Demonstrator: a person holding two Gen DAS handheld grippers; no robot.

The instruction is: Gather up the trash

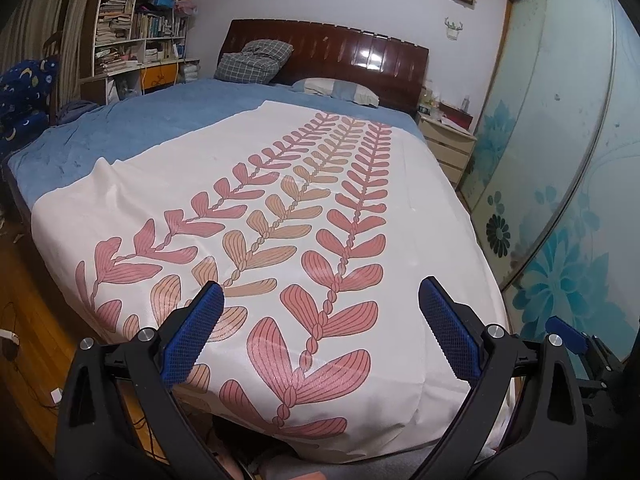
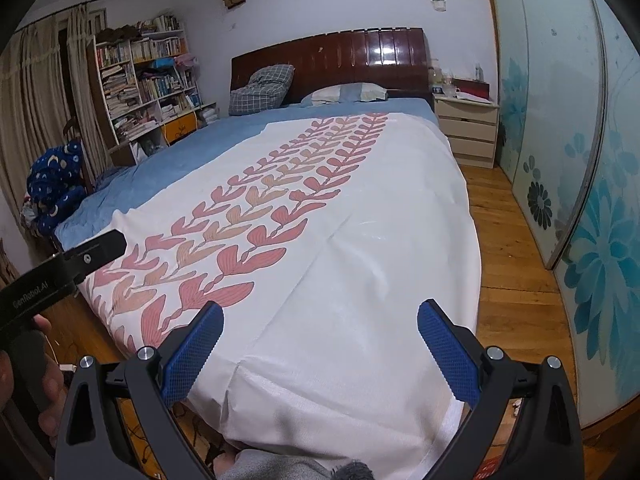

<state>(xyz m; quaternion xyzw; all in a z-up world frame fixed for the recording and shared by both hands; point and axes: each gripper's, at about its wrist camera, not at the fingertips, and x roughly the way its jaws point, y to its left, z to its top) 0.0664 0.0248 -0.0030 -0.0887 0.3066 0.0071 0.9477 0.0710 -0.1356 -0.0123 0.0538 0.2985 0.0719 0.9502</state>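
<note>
At the left we see the crowded white bookshelf [image 2: 148, 80]; next the white bedspread with pink leaf print [image 1: 280, 208] covers the bed to its foot edge; our left gripper [image 1: 320, 332] and right gripper [image 2: 320, 344] hover above that edge, both with jaws wide and holding nothing; we cannot find any trash on it; at right a strip of bare wooden floor [image 2: 516, 240] runs beside the sliding flowered wardrobe doors [image 2: 580, 160].

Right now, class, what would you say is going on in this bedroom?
A person stands at the foot of a bed, holding a two-finger gripper in each hand. The left gripper and right gripper are both open and empty, hovering over a white cloth with a pink leaf pattern. No trash is visible on the bed, so nothing has been picked up yet.
</note>
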